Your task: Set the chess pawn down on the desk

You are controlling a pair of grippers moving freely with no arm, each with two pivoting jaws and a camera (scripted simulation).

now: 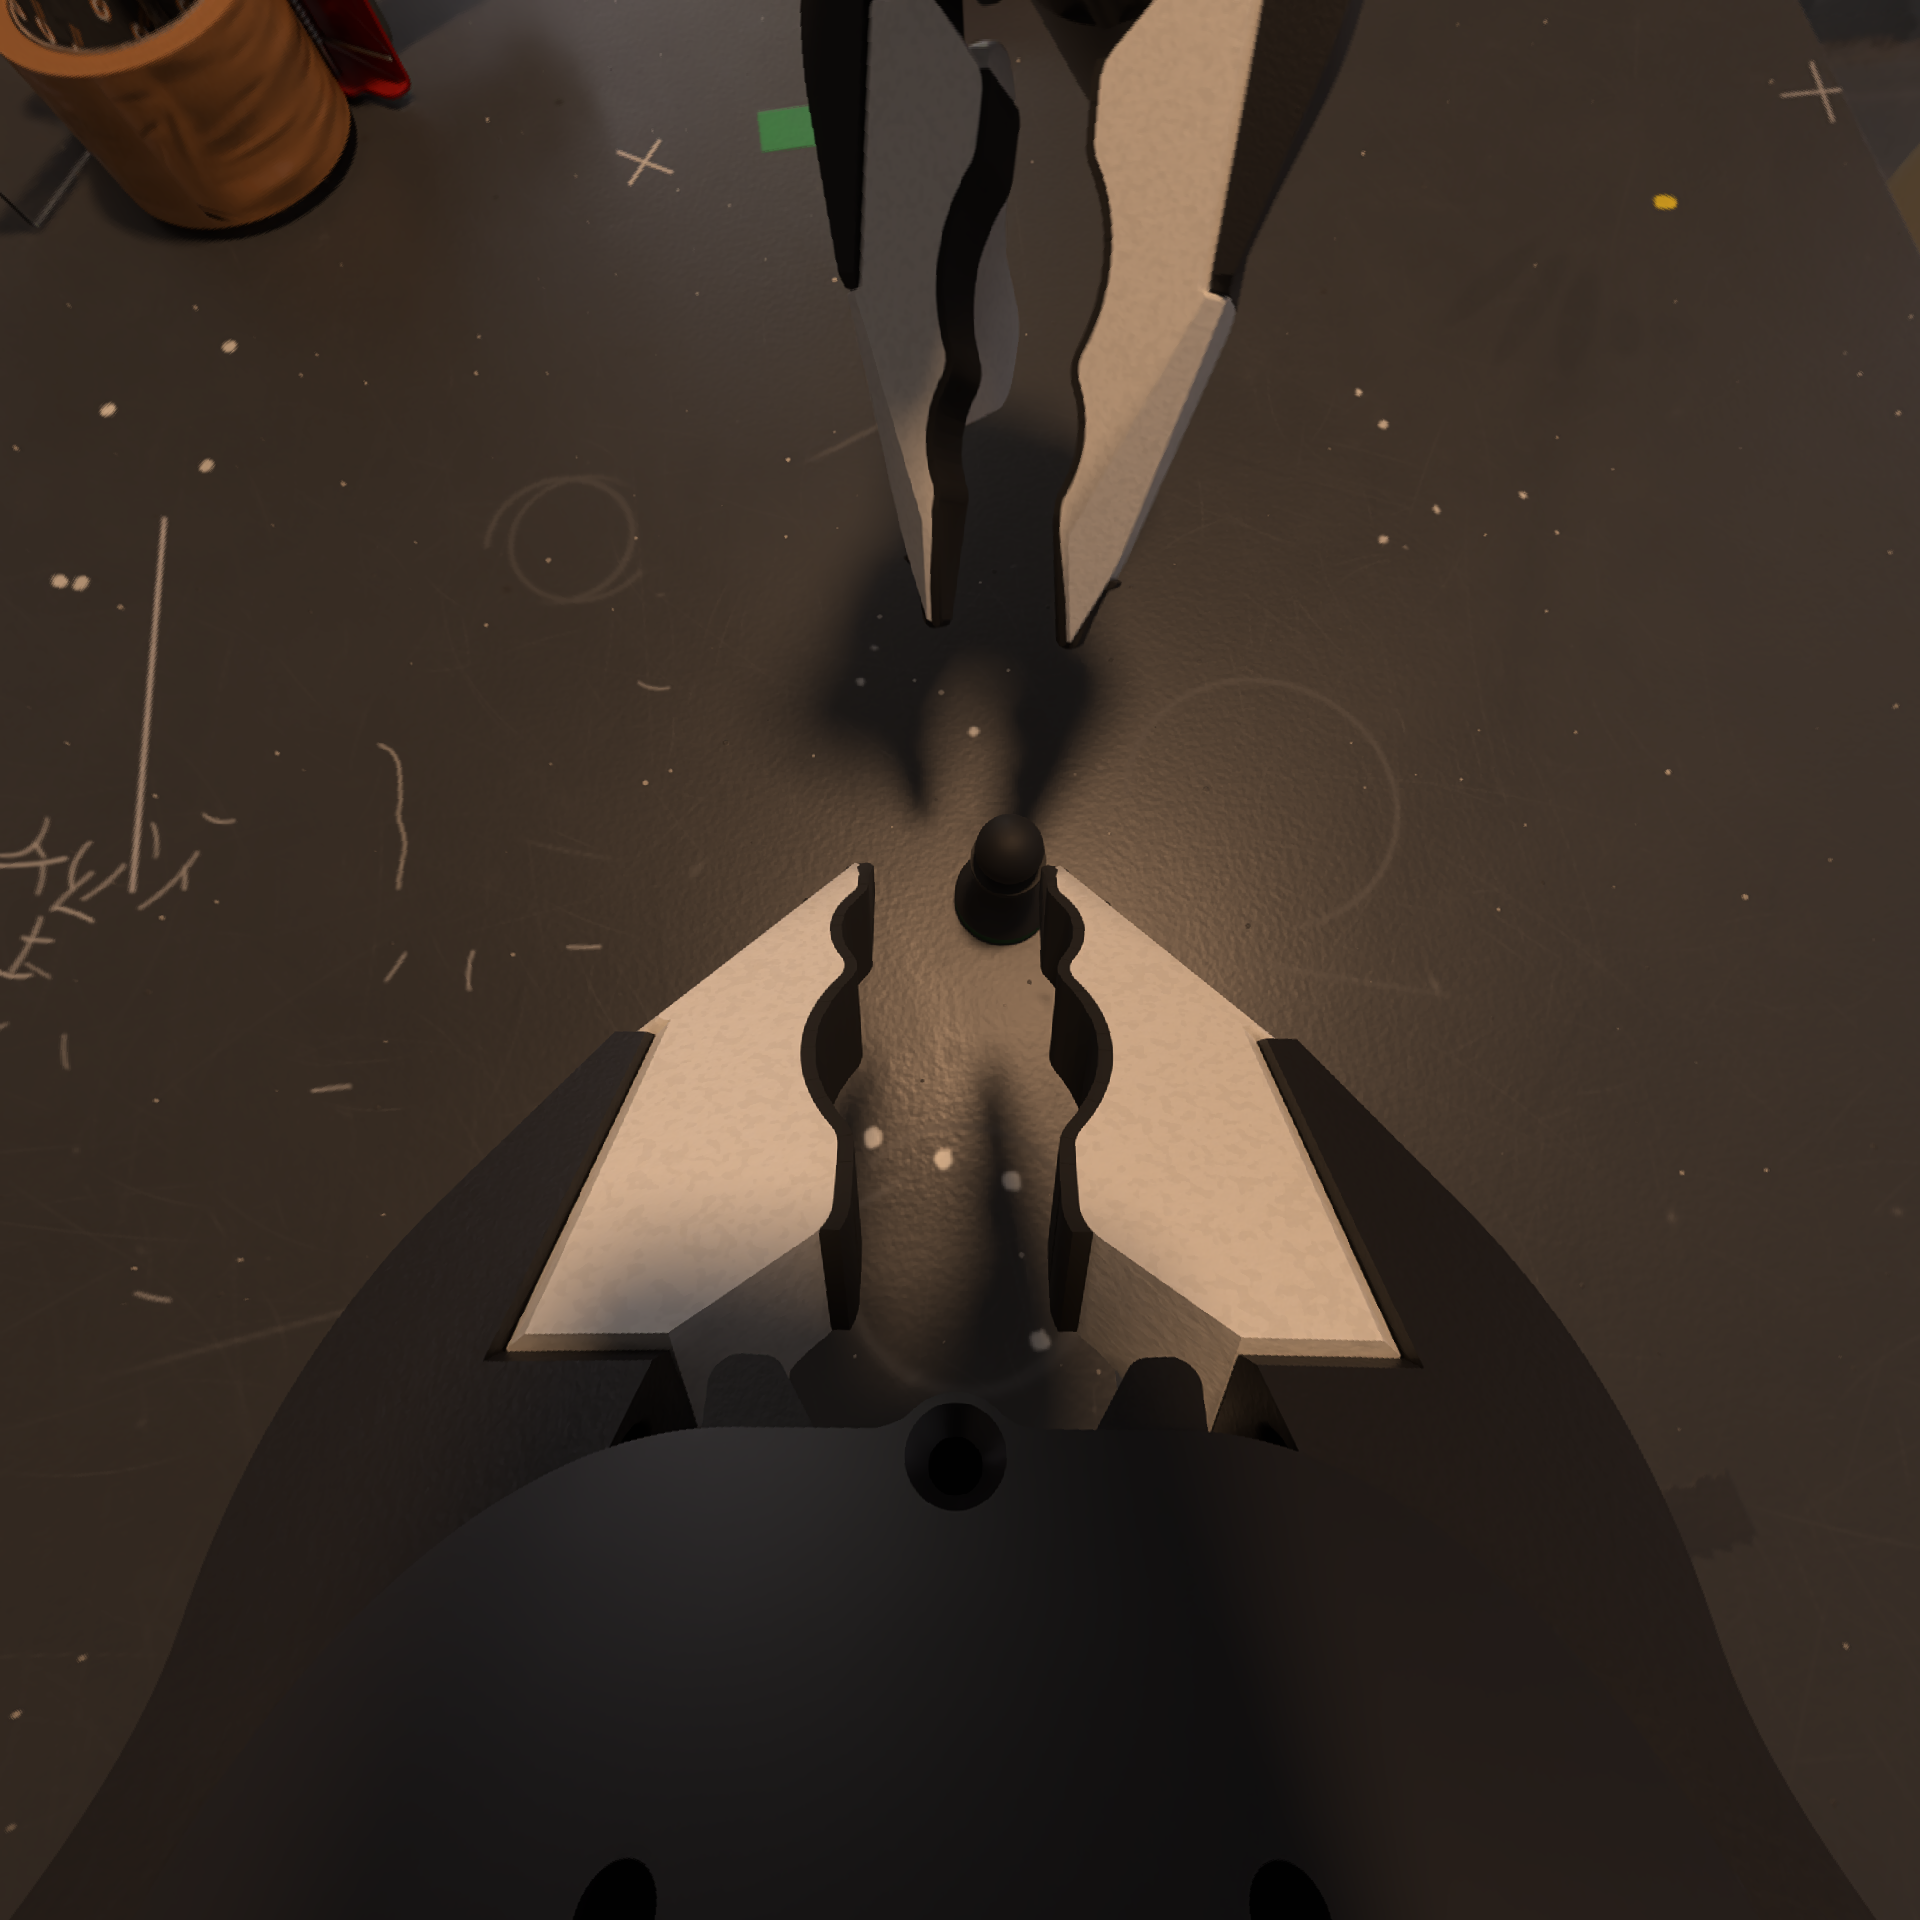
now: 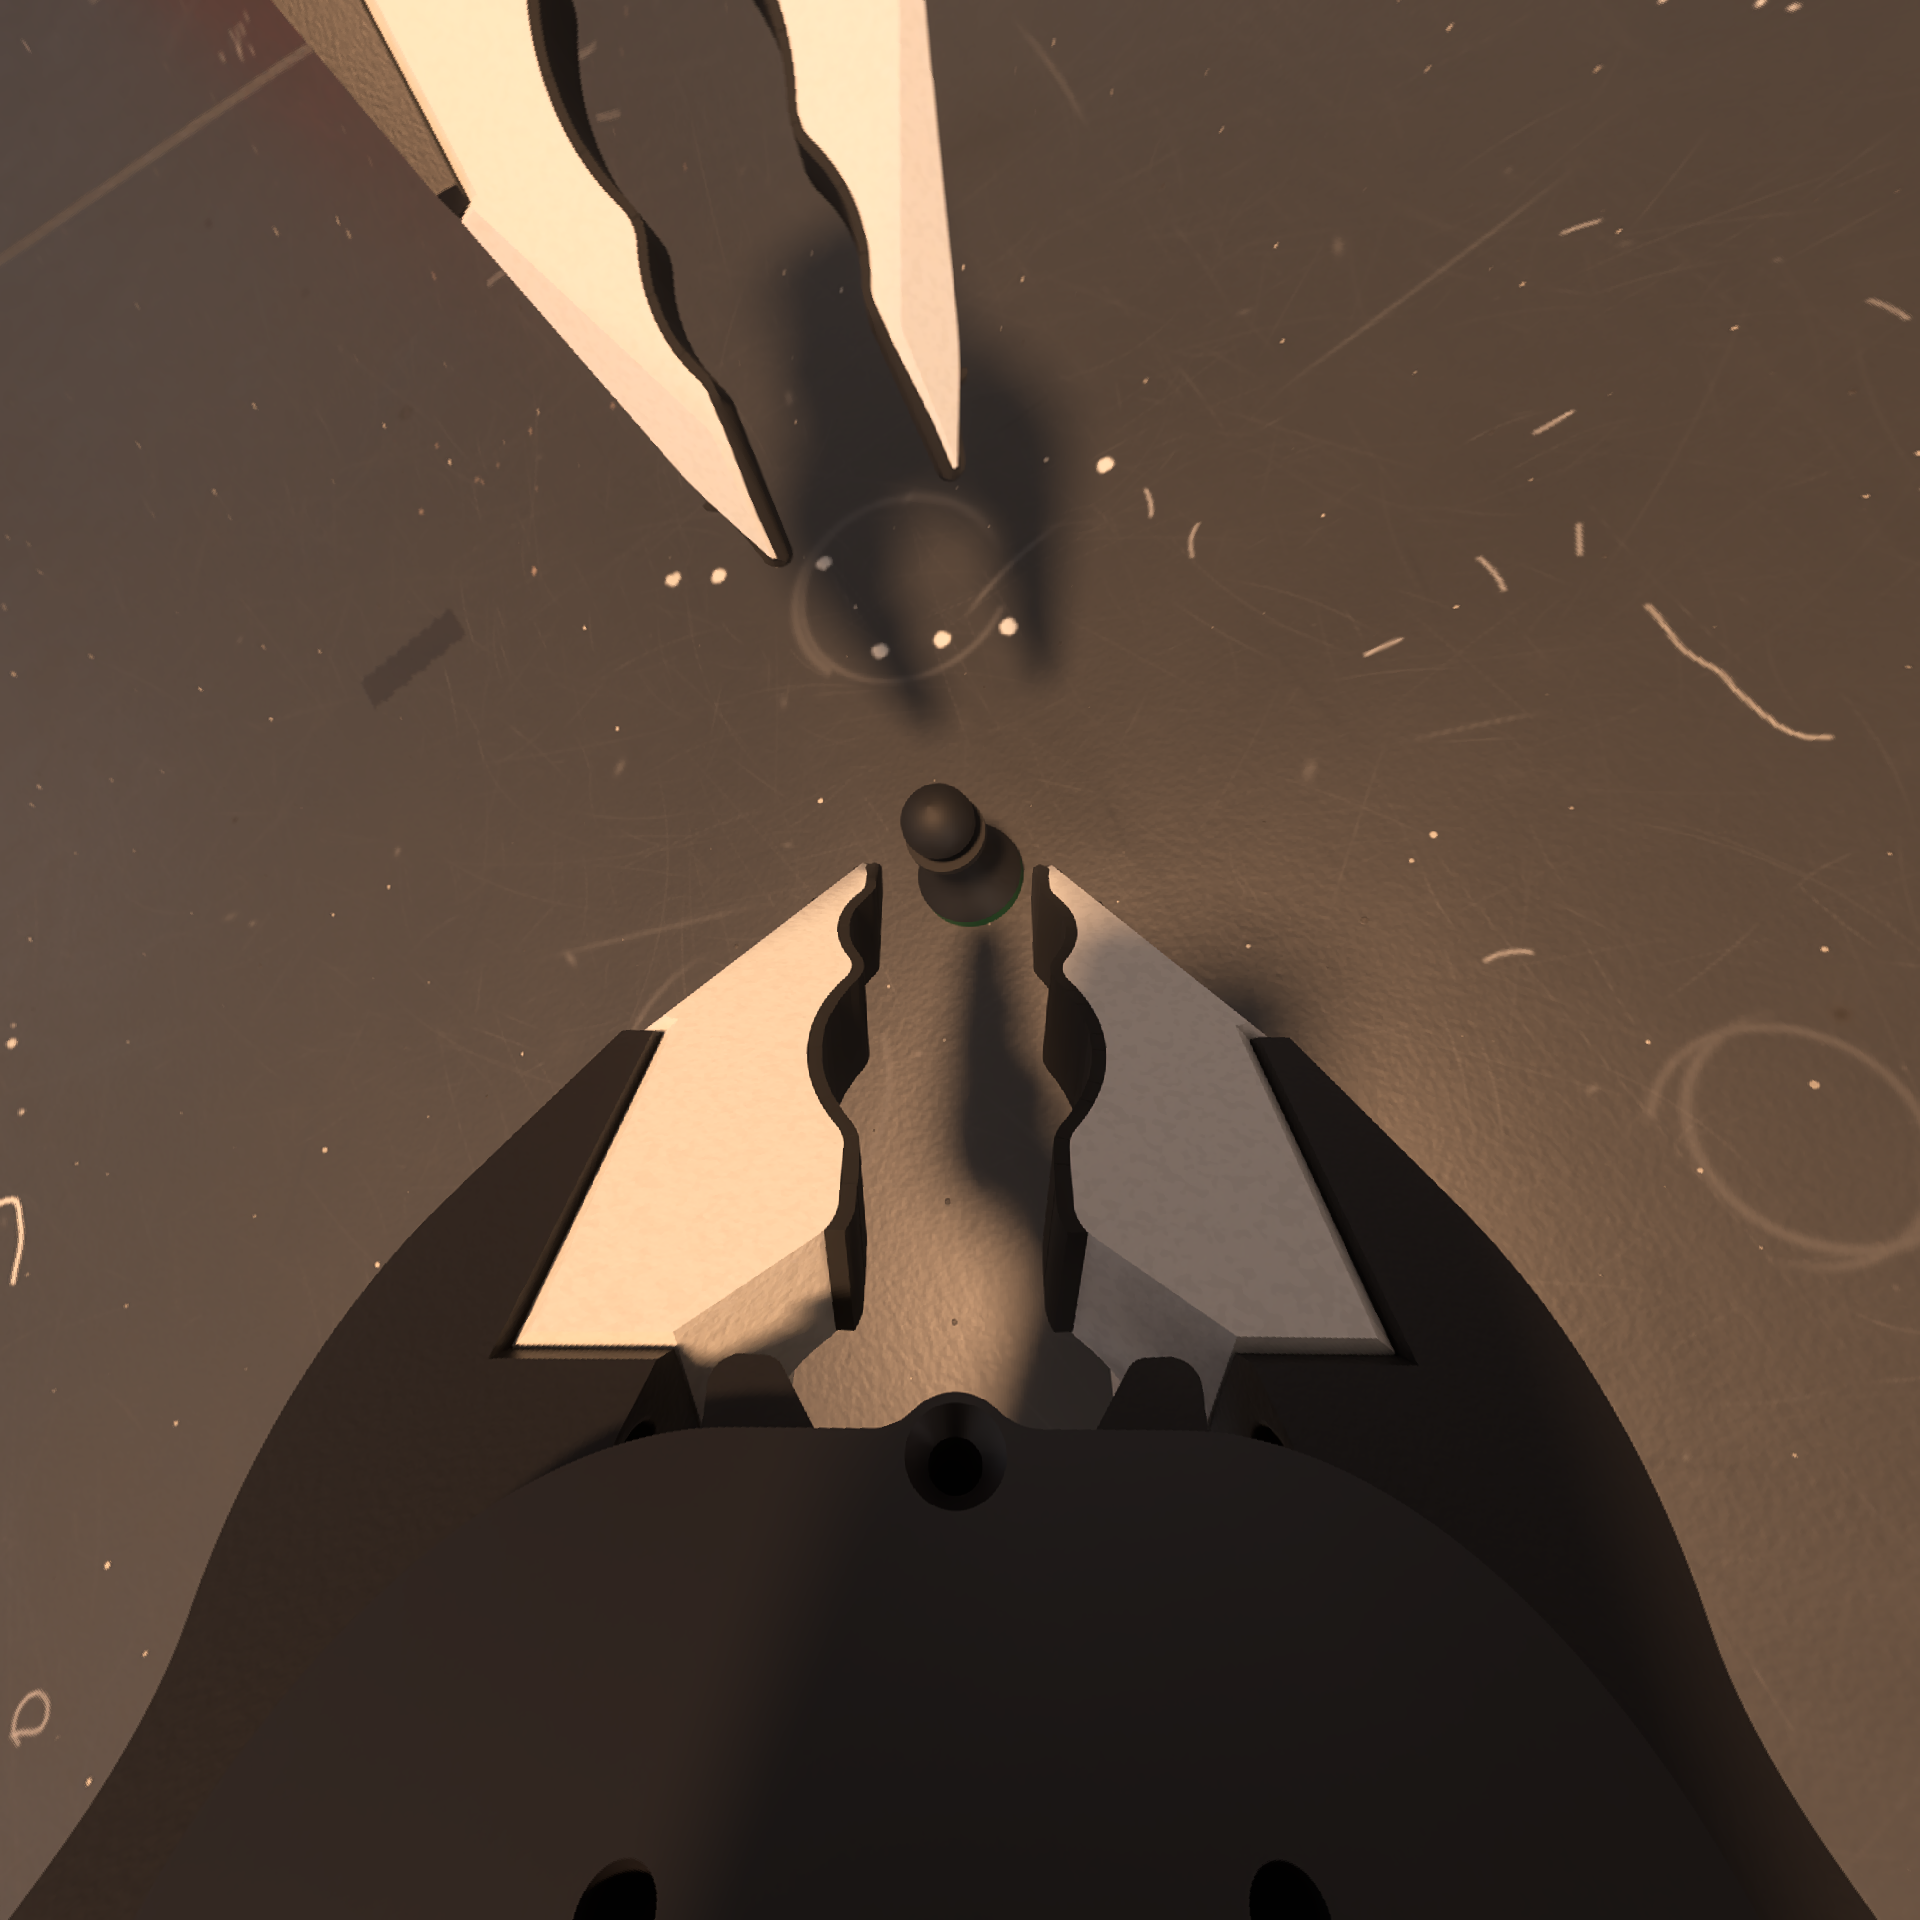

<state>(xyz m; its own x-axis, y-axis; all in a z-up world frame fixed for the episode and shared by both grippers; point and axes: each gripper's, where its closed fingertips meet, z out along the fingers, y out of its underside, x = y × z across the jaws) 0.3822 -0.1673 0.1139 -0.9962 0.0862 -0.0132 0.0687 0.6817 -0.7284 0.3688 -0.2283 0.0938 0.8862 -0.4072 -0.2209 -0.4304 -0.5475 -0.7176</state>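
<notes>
A small black chess pawn [image 1: 1000, 883] stands upright on the dark scratched desk [image 1: 1455, 935]. My left gripper [image 1: 956, 873] is open, with its tips on either side of the pawn; the pawn sits close to the right fingertip [image 1: 1070, 935]. My right gripper [image 1: 1006, 632] faces it from the far side, open and empty, hovering above the desk. In the right wrist view the pawn [image 2: 956, 862] lies just off the tips of my right gripper [image 2: 956, 871], not gripped, and my left gripper [image 2: 864, 516] shows open beyond it.
A brown cylindrical cup [image 1: 187, 104] stands at the far left corner with a red object [image 1: 374, 62] behind it. A green patch [image 1: 784, 130] and a yellow dot [image 1: 1664, 202] mark the desk farther off. Chalk-like scratches and rings cover the surface.
</notes>
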